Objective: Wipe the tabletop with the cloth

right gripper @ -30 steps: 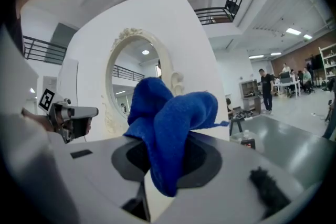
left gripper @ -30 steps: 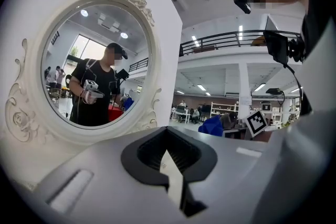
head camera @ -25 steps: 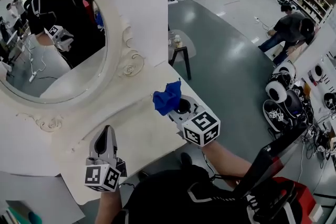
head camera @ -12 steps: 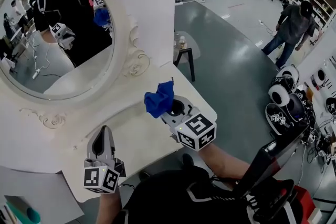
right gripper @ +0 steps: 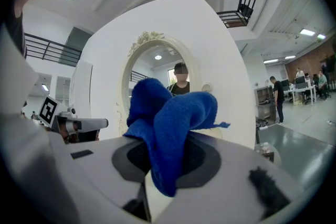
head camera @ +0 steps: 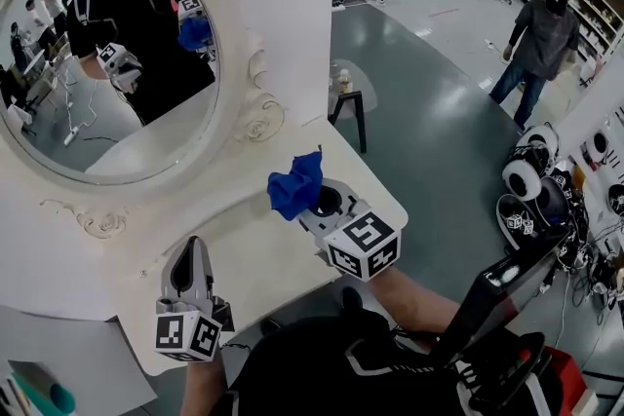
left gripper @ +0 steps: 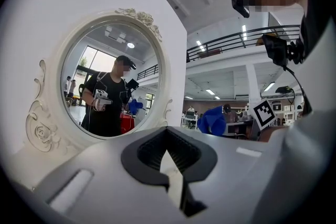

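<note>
Clamping the bunched blue cloth [head camera: 295, 185] between closed jaws, the right gripper [head camera: 310, 204] holds it just above the white tabletop [head camera: 261, 253], below-right of the oval mirror [head camera: 117, 63]. The left gripper [head camera: 193, 246], jaws together and empty, lies directly below the mirror.

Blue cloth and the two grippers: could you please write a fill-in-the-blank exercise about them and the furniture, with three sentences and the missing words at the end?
1. The right gripper has its fingers shut on a cloth whose colour is ____.
2. The left gripper holds ____ between its fingers.
3. Behind the white tabletop stands an oval ____ in an ornate white frame, and it reflects the person.

Missing words: blue; nothing; mirror
</note>
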Demonstrator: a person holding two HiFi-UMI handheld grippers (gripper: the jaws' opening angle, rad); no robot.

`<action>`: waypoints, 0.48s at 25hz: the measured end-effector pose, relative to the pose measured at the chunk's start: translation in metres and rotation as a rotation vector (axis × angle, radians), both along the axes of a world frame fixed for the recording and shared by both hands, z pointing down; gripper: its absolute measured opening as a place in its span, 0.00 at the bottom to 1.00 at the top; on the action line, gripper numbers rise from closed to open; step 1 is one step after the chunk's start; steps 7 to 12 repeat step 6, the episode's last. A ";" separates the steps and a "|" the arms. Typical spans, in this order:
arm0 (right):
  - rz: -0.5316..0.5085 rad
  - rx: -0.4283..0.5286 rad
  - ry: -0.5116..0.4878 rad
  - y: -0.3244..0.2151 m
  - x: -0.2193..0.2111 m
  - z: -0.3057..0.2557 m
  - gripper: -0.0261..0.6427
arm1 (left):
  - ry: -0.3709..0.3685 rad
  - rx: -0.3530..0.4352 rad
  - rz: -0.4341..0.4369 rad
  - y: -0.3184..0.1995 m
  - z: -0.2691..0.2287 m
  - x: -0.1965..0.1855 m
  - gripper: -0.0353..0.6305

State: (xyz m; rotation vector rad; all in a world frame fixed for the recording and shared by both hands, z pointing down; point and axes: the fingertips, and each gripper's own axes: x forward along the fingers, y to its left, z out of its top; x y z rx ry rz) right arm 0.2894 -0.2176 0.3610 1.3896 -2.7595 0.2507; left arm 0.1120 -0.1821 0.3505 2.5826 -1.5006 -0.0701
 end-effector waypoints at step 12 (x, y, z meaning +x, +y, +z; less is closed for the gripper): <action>-0.011 -0.001 0.001 0.001 -0.002 0.000 0.18 | 0.001 0.004 0.007 0.002 0.000 0.003 0.06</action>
